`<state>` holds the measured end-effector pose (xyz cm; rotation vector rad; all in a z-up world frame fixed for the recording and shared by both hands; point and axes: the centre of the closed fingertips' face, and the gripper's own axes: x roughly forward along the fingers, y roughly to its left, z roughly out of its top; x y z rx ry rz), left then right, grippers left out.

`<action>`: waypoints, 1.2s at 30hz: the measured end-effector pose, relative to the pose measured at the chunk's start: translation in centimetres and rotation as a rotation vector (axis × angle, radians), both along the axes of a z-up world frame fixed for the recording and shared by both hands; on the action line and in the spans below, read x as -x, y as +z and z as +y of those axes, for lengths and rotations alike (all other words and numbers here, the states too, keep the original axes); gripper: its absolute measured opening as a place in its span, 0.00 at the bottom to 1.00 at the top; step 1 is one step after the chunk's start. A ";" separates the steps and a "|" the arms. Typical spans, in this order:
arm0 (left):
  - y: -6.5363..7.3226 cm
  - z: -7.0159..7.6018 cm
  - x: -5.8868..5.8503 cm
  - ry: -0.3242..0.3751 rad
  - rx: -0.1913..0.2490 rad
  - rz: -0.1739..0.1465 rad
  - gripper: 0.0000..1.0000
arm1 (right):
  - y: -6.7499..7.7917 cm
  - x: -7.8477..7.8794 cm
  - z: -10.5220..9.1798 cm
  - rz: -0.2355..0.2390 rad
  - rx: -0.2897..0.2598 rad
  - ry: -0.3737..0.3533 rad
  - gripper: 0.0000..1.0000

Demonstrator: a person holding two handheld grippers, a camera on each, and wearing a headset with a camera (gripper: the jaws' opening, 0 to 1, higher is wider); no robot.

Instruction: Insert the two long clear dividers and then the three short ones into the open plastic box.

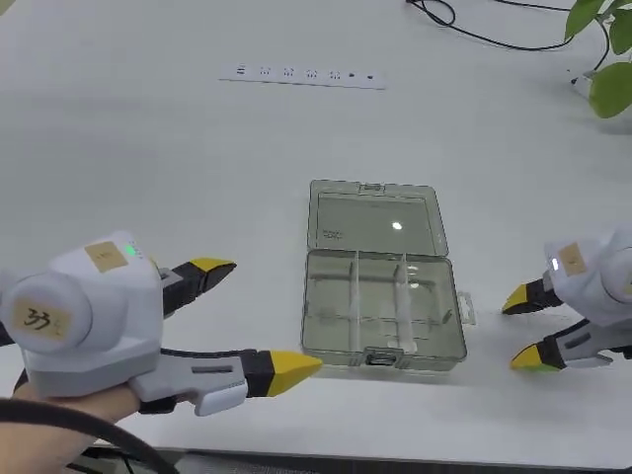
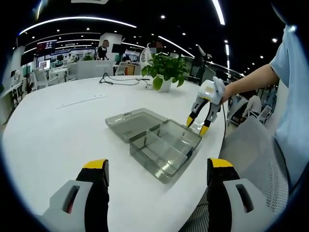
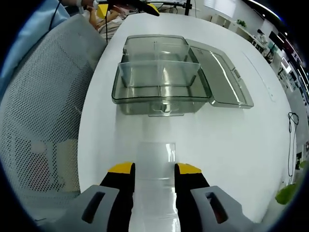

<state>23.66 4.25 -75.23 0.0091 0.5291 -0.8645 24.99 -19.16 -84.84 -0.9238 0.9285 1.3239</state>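
Box [image 1: 385, 296] sits centre, open. Our left gripper [image 1: 259, 316] is spread, empty. Right gripper [image 3: 154, 169] straddles a divider [image 3: 154, 154]; whether it pinches, we cannot tell. Seemingly light and slick, so we'd hold its edges.

The head view looks down from above at the white table [image 1: 148, 148], the plastic box [image 1: 373, 219] low in the middle. The left gripper view sits low and looks across the box from farther off. The right gripper view looks down on it from close, over a clear divider [image 3: 154, 164]. All three show the box.
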 end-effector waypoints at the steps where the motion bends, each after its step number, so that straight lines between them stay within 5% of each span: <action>1: 0.1 -0.1 0.0 -0.001 0.002 -0.002 0.85 | 0.0 0.0 0.0 0.002 0.000 -0.007 0.33; 7: 0.4 -0.5 -0.1 -0.006 0.010 -0.010 0.84 | 0.2 -0.1 0.2 -0.014 -0.005 -0.057 0.32; 20: 0.9 -1.9 -0.2 -0.028 0.037 0.007 0.82 | 4.1 -1.1 2.6 -0.134 -0.173 -0.181 0.32; 22: 0.7 -2.2 -0.5 -0.024 0.029 0.030 0.80 | 5.1 -1.1 3.4 -0.157 -0.198 -0.190 0.32; 30: 1.1 -4.8 -1.4 -0.039 0.125 0.164 0.64 | 8.6 -0.3 8.5 -0.226 -0.262 -0.148 0.32; 36: 2.3 -6.6 -2.0 -0.031 0.246 0.268 0.48 | 10.4 0.2 11.4 -0.266 -0.290 -0.116 0.32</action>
